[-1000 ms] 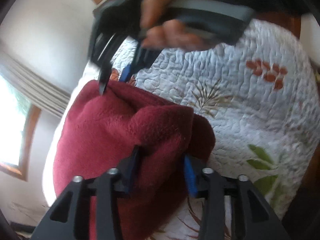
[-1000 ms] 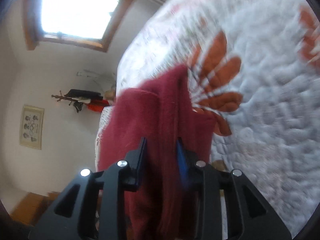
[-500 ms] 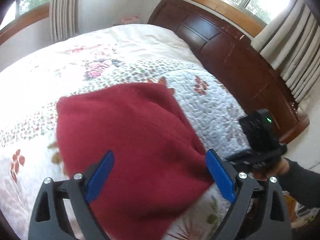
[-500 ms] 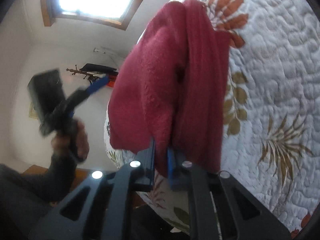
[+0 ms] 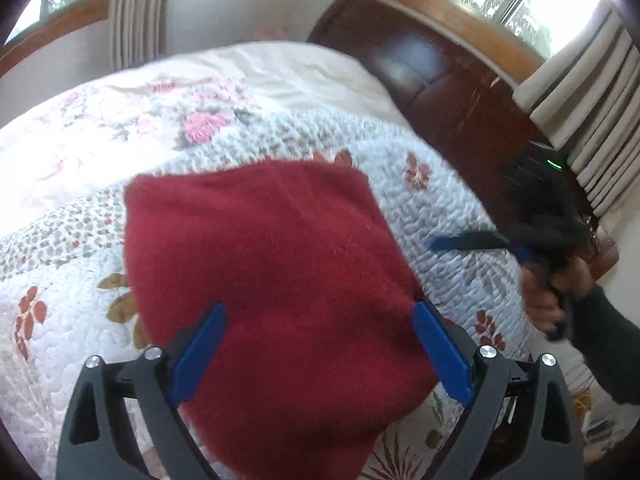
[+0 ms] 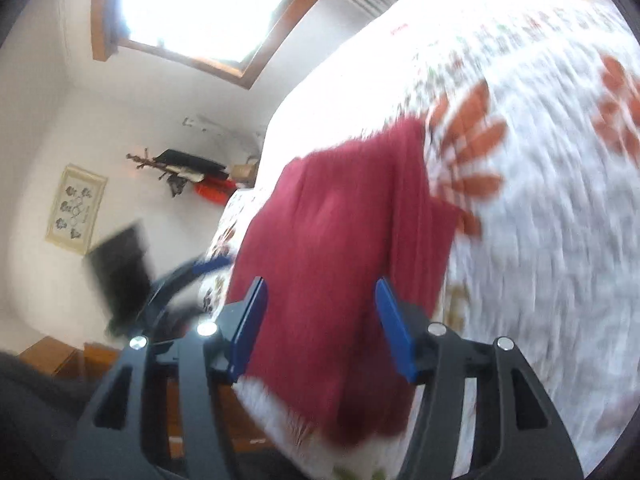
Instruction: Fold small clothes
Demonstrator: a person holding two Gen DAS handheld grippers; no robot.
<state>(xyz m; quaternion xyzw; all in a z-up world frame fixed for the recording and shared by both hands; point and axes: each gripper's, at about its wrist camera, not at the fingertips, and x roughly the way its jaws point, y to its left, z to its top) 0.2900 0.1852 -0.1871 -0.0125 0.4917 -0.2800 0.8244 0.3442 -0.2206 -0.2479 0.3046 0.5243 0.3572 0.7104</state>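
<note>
A dark red fleece garment [image 5: 272, 272] lies folded into a rough square on the floral quilt [image 5: 120, 128]. In the left wrist view my left gripper [image 5: 316, 344] hovers over its near edge, blue pads spread wide, nothing between them. The right gripper [image 5: 472, 242] shows at the right of that view, blurred, held by a hand [image 5: 556, 292] off the garment's right side. In the right wrist view the same garment [image 6: 340, 240] lies ahead and my right gripper [image 6: 320, 324] stands open above its near end, free of the cloth.
A dark wooden headboard [image 5: 440, 80] runs along the bed's far right under windows with curtains [image 5: 592, 112]. In the right wrist view the left gripper [image 6: 160, 272] appears blurred at the left, with a coat rack [image 6: 180, 168] and a framed picture [image 6: 76, 208] on the wall.
My right gripper, shut on the garment's edge half a second ago, has let go and stands open. The left gripper was open half a second ago and stays open. The garment now lies flat.
</note>
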